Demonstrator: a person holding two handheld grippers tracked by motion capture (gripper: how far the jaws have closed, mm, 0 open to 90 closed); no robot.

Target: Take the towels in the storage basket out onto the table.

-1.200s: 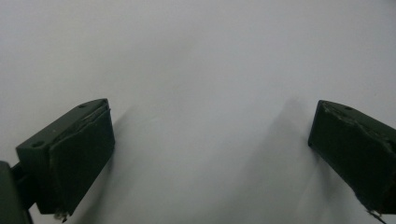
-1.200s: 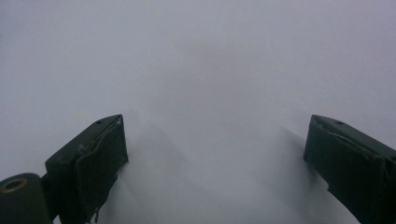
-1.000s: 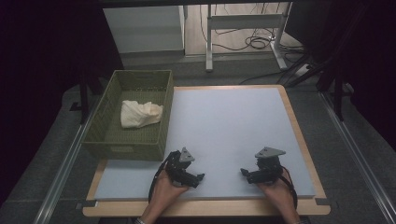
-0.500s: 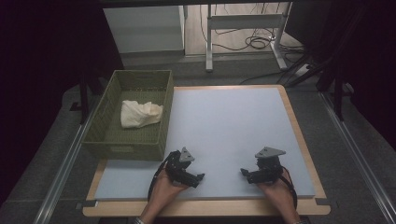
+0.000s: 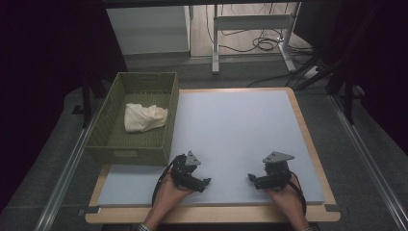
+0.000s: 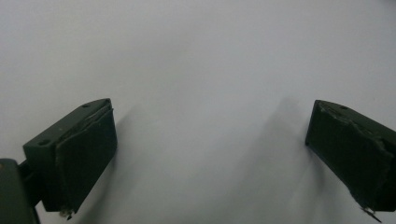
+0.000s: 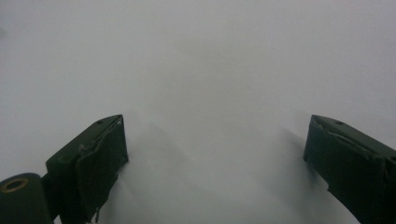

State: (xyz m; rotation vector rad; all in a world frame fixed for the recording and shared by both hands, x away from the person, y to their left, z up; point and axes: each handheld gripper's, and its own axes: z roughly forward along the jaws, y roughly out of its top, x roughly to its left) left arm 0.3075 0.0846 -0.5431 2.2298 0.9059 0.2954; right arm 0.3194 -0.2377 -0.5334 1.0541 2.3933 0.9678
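Both claws are sitting empty here. The left gripper [image 5: 206, 183] has its jaws spread wide with just bare mat between them, and the right gripper [image 5: 251, 179] is the same: wide apart, nothing pinched. Each one rests low on the pale blue mat [image 5: 240, 130] near its front edge, a hand wrapped around each, and the two point in toward each other with a gap of mat between.

Using the green basket [image 5: 137, 113] as the landmark: the left gripper is just past the basket's near right corner, and the right gripper is farther out to the right, well apart from it. The cream cloth [image 5: 143, 117] lies crumpled inside the basket, roughly mid-floor, and it's the closest thing to either claw.

My read on progress: the cloth is in the basket and the mat is bare, so this looks either finished or not started, and I can't tell which. If the cloth has to come out, all the work is left.

Not much in the way. The basket's near wall stands between the left claw and the cloth, so a reach would have to go up and over the rim. Beyond the basket there's a table frame [image 5: 250, 29] and cables on the floor, out of play.
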